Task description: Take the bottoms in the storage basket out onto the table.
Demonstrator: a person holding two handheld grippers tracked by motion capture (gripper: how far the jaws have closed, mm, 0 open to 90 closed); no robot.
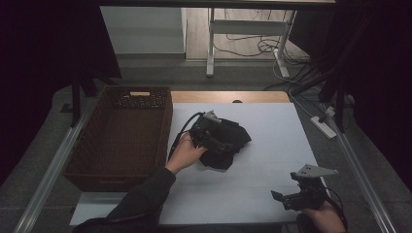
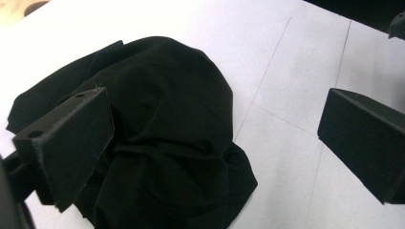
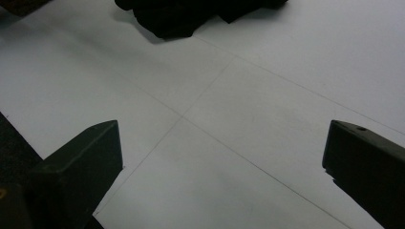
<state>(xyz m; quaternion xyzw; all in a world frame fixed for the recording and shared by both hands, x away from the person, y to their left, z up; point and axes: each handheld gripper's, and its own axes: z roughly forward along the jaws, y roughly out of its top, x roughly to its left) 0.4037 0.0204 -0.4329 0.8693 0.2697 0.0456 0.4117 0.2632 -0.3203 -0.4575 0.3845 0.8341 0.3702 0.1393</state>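
Note:
A crumpled black cloth (image 1: 236, 136) lies in a heap on the white table top (image 1: 274, 124), just right of a brown wicker basket (image 1: 164, 127). My left gripper (image 1: 218, 139) hovers right over the heap, held by the person's left hand. In the left gripper view it (image 2: 215, 109) is open wide, one jaw above the cloth (image 2: 176, 124) and the other over bare table. My right gripper (image 1: 284, 187) sits near the front right corner, far from the cloth. In its own view it (image 3: 222, 129) stands open over bare table, with the cloth (image 3: 172, 14) at the top edge.
The basket's inside looks empty. A strip of wooden table (image 1: 228, 96) runs behind the white top. On the floor beyond stand a desk frame (image 1: 211, 43), cables and a power strip (image 1: 324, 125). Dark curtains hang on both sides.

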